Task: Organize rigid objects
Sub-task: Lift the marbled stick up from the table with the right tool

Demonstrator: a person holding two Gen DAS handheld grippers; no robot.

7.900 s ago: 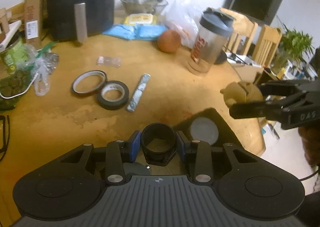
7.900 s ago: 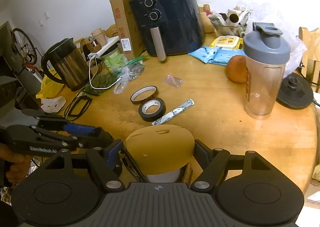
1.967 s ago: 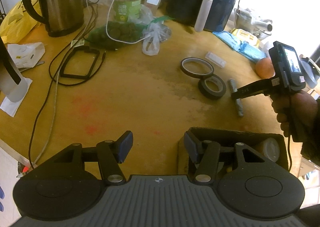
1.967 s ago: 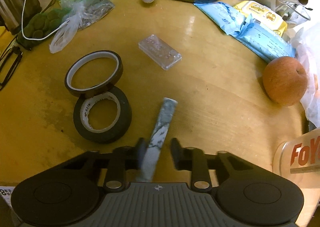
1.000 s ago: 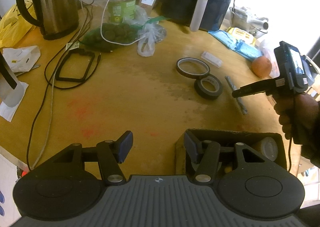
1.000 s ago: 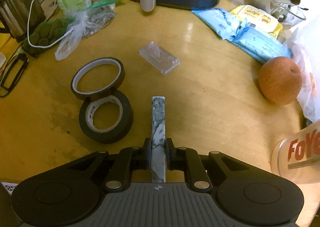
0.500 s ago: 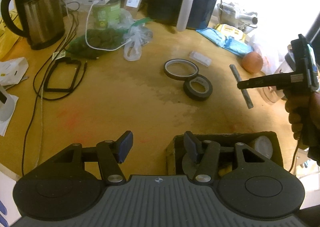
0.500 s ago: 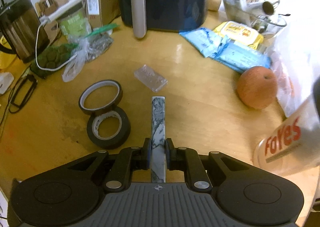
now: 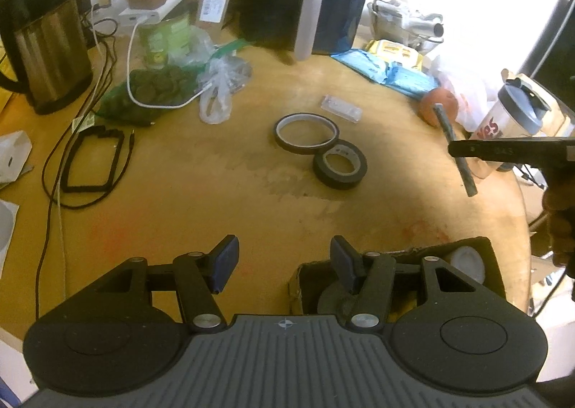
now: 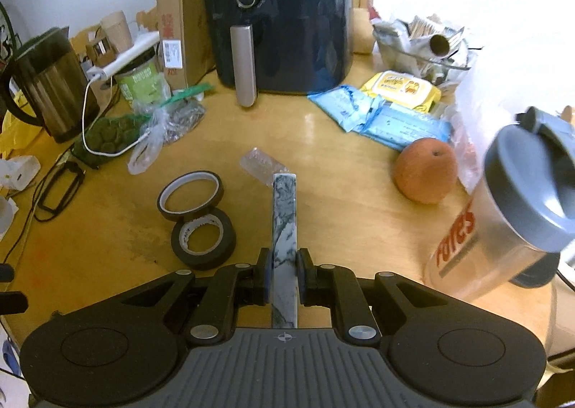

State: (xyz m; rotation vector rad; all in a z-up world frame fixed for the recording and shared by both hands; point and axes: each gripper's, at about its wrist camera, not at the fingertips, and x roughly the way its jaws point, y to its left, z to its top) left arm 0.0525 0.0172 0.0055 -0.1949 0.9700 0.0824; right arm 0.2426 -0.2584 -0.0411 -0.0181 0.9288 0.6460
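One marbled bar [image 10: 284, 228], grey-and-white veined, square in section, slim and straight. It is clamped in my right gripper [image 10: 283, 280], both pads pressed flat on its opposite faces near the rear third; most of its length sticks out forward over the table [image 9: 215, 199], clear of the surface. From the left wrist view the same bar [image 9: 454, 149] hangs tilted, well above the wood, between the orange [image 9: 439, 106] and the shaker bottle [image 9: 510, 128].

Handling, as I judge it: stiff, no flex along the overhang; light enough that the off-centre hold does not droop; faces look smooth (possibly slick, so a flat-on-flat pinch suits it better than an edge hold). If it is stone or ceramic, a knock on the box rim could chip a corner.

My left gripper [image 9: 284, 260]: fingers spread wide, nothing between them, hovering at the near table edge just beside the cardboard box [image 9: 395, 251].

Box contents: a white round lid and a dark round item, partly hidden behind my own finger.

Two tape rolls awaiting sorting: tan thin roll [image 10: 190, 196] and black roll [image 10: 203, 239], touching, flat on the table. Best taken across the ring wall, one pad inside the hole.

One clear plastic case [image 10: 262, 163], beyond the bar tip; light, probably brittle.
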